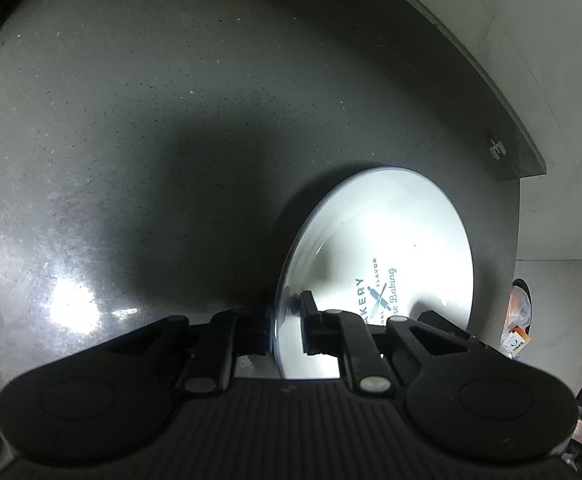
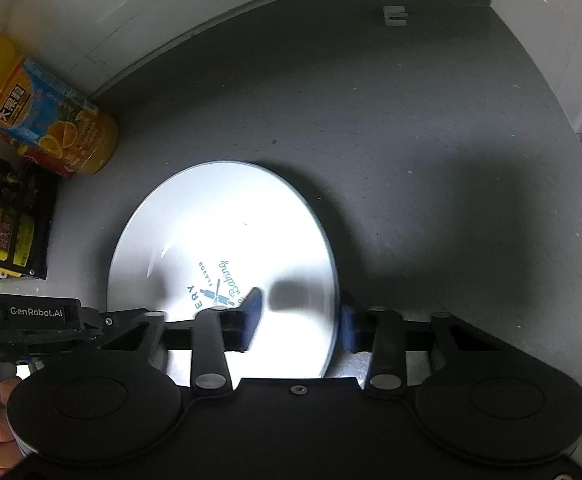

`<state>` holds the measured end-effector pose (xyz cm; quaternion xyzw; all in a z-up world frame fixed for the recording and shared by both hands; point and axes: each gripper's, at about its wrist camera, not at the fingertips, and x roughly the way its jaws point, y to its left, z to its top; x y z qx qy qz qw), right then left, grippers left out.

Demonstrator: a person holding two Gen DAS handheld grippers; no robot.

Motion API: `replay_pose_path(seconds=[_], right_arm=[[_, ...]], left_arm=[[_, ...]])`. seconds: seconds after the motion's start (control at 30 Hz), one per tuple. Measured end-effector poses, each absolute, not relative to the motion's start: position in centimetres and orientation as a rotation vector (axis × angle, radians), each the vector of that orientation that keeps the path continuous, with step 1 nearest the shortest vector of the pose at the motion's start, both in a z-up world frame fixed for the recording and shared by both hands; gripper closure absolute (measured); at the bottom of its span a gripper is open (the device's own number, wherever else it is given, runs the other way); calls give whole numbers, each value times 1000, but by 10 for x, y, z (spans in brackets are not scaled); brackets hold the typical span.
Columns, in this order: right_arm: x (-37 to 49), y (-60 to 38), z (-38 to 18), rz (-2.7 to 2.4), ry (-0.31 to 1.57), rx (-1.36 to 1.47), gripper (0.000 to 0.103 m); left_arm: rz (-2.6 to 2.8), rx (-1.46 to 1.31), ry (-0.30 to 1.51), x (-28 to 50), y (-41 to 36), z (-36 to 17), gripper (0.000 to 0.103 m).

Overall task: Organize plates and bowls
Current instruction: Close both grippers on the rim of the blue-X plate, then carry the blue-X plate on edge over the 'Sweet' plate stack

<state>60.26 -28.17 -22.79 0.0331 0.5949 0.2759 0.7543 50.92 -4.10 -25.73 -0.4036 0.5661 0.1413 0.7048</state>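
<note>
A dark grey speckled counter (image 2: 391, 128) is filling both views, running back to a pale wall and ending at a corner edge on one side. On it a white plate (image 2: 227, 232) with blue bakery lettering is lying, or perhaps being held just off the surface; the pictures are not making that plain. The right gripper (image 2: 299, 320) is straddling the plate's near rim, one blue-padded finger over the face and the other outside the edge, and the jaws are looking fairly wide, so whether they are actually pinching is something I cannot tell. The left gripper (image 1: 285, 324) is doing the same at the opposite rim, its jaws much narrower with the rim passing between them; it appears to be clamping, as a judgement. A juice bottle (image 2: 51, 120) is standing near the wall, beside dark snack packets (image 2: 7, 224) at the left edge of the right view. The risk I am seeing: the glazed rim is slick, so with one side only loosely held the plate could be tipping or sliding out, and it is sitting near the counter's edge, where a slip could be sending it to the floor.
</note>
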Motion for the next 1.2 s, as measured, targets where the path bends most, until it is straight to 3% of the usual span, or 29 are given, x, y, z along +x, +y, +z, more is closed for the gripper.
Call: replay_pose_path(seconds=[0.03, 0.13, 0.27, 1.2], right_arm=[[603, -283, -227, 600, 1295, 76, 67], [602, -287, -226, 583, 1279, 53, 86], [599, -296, -218, 617, 1262, 77, 91], [523, -293, -122, 649, 1005, 81, 93]], left_arm=[[312, -905, 1256, 508, -40, -257, 92], [310, -905, 1242, 505, -40, -257, 93], [319, -857, 1209, 502, -44, -249, 93], [180, -782, 1047, 448, -19, -155, 95]])
